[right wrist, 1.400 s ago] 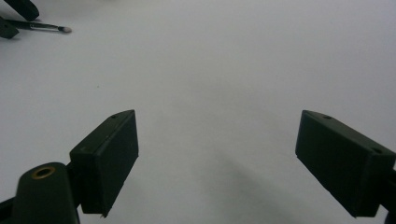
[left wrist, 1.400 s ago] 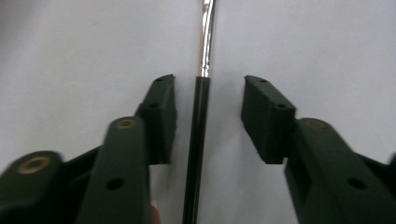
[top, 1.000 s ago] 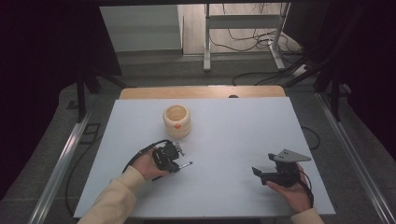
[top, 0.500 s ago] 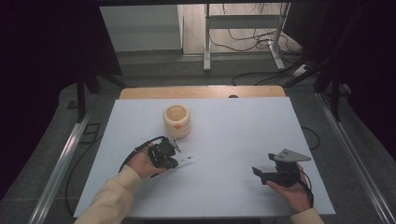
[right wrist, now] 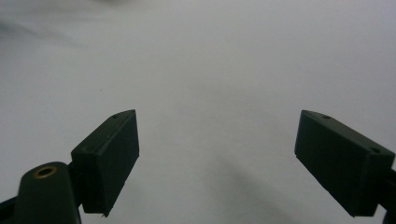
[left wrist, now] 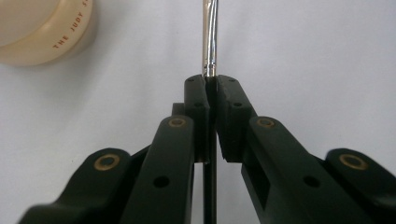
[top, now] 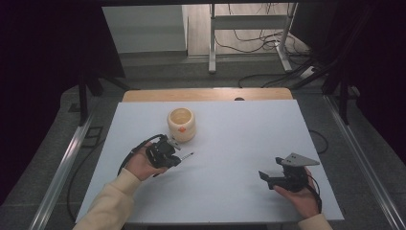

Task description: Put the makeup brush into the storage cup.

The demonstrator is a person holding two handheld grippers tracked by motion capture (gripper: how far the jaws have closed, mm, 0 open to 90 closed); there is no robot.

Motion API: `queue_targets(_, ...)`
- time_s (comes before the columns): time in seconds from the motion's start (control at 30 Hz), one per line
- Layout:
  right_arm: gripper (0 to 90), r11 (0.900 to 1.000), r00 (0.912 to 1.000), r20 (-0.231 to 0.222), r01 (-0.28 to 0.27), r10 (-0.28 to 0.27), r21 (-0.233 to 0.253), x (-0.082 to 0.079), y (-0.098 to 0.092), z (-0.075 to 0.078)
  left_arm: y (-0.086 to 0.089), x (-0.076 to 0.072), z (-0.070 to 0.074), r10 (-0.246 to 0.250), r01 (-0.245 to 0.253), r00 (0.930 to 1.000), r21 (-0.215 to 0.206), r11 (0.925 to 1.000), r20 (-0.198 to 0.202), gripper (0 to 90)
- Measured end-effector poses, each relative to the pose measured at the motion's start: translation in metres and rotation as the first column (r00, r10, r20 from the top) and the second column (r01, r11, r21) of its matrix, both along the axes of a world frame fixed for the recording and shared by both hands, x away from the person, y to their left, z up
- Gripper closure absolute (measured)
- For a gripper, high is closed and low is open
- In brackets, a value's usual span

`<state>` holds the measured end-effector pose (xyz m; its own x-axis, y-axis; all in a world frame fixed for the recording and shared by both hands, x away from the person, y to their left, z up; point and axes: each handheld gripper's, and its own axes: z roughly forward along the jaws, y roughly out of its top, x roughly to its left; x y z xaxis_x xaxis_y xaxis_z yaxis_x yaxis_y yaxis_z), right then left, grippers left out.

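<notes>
Between my left gripper's [left wrist: 211,88] closed jaws sits a thin brush [left wrist: 209,37], its metal ferrule and tip sticking out ahead, low over the white counter [top: 230,129]. Just beyond, a cream jar [top: 181,124] stands upright. Well apart, my right gripper [right wrist: 219,163] hangs wide open, holding nothing.

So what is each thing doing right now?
Left hand-held gripper: shut on the brush.
Brush: clamped between the jaws, metal end sticking out forward.
Right hand-held gripper: open, holding nothing.
Cream cup: upright on the table, looks empty.
</notes>
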<state>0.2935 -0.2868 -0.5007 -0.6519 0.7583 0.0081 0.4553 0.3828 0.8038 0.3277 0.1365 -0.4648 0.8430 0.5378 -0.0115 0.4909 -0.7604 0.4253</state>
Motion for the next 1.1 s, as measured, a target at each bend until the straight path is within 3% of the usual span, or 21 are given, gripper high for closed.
queue_targets(0.53,13.6,1.000,1.0000,0.000,0.003,-0.003,-0.002,0.000,0.000,0.000,0.017,-0.006,0.011,0.060,-0.057,0.9974,-0.083,0.9950,0.040,84.0)
queue_targets(1.1,13.6,1.000,1.0000,-0.001,0.003,-0.003,-0.002,0.000,0.000,0.000,0.028,-0.009,0.026,0.093,-0.083,0.9918,-0.108,0.9906,0.088,84.0)
